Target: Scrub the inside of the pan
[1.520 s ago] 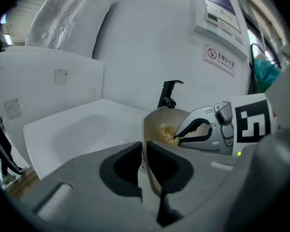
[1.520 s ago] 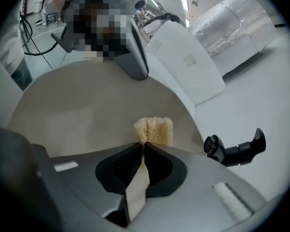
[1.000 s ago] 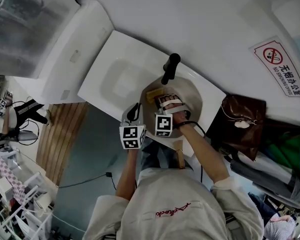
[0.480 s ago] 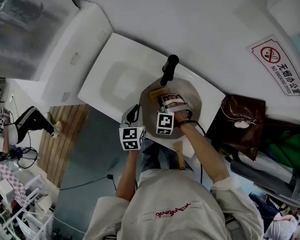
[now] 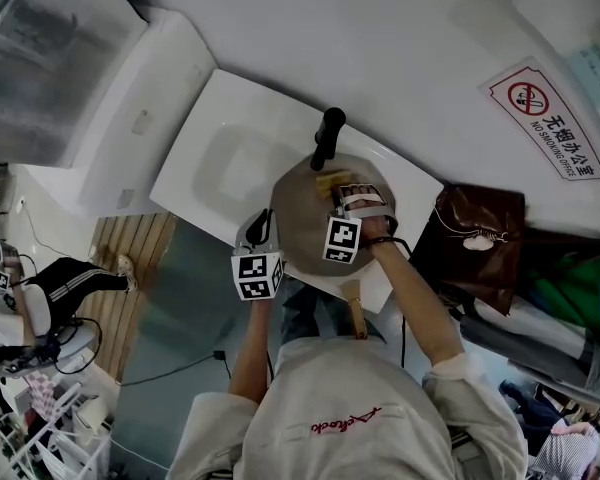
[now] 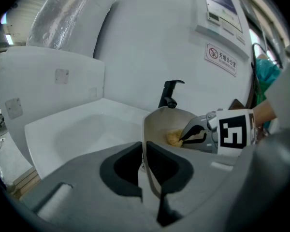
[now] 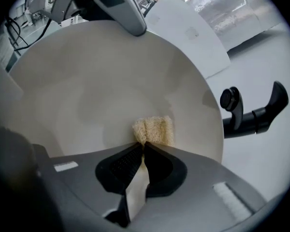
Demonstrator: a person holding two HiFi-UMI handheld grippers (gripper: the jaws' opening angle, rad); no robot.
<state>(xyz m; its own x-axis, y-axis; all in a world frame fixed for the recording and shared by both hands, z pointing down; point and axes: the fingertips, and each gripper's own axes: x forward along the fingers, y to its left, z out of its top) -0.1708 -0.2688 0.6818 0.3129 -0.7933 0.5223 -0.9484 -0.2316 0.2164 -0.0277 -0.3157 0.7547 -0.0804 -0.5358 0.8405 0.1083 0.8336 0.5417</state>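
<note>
A beige pan [image 5: 305, 218] is held over the white sink [image 5: 225, 158]. My left gripper [image 5: 265, 236] is shut on the pan's near rim; in the left gripper view the thin pan wall [image 6: 146, 144] stands between the jaws of the left gripper [image 6: 145, 166]. My right gripper [image 5: 352, 200] reaches into the pan, shut on a yellow sponge [image 5: 330, 181]. In the right gripper view the sponge [image 7: 153, 129] sticks out past the right gripper [image 7: 142, 149] and presses on the pan's inside [image 7: 106, 91]. The left gripper view shows the right gripper [image 6: 189, 133] and the sponge [image 6: 174, 138] low in the pan [image 6: 166, 120].
A black faucet [image 5: 325, 136] rises just behind the pan, also visible as the faucet [image 7: 253, 112] and the faucet [image 6: 169, 93]. A brown bag [image 5: 475, 243] lies right of the sink. A no-smoking sign [image 5: 540, 116] hangs on the wall. The left gripper [image 7: 125, 11] shows above the pan's rim.
The right gripper has slid the sponge across the pan's inside, to the right and toward the faucet. The left gripper has kept its hold in place.
</note>
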